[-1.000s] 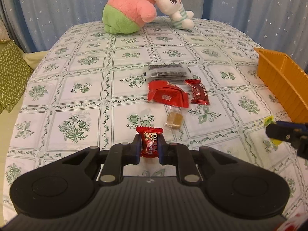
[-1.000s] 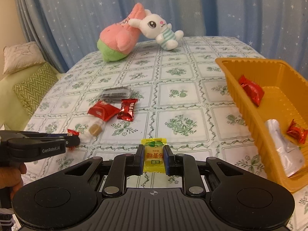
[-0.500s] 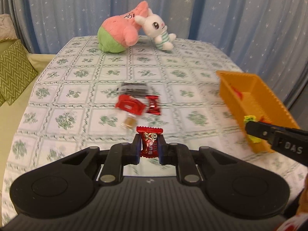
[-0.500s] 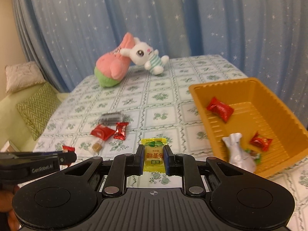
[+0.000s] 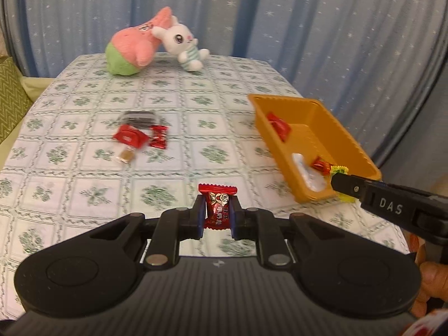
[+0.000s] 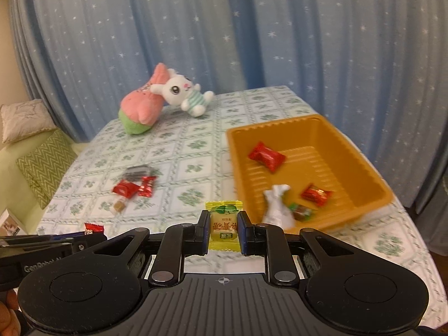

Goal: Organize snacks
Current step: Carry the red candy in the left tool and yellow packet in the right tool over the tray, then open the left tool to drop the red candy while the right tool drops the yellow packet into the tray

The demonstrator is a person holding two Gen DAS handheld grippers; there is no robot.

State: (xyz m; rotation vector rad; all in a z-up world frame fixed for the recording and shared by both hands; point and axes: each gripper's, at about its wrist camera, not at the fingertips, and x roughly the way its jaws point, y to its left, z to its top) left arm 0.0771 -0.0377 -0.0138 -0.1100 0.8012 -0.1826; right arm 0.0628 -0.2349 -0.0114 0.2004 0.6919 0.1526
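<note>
left gripper (image 5: 217, 212) clamping red candy (image 5: 217, 208) above table, right gripper (image 6: 224, 228) pinching yellow candy (image 6: 224, 225) beside orange tray (image 6: 364, 159)

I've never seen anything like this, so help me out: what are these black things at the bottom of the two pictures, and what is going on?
No robot here: a person holds a two-fingered tool in each hand, each with a camera looking along its fingers. The left tool pinches a red candy; the right tool pinches a yellow candy. Ahead, on the patterned tablecloth, stands an orange tray already holding several snacks. A few more wrapped snacks lie loose to the left, and two plush toys sit at the far end.
</note>
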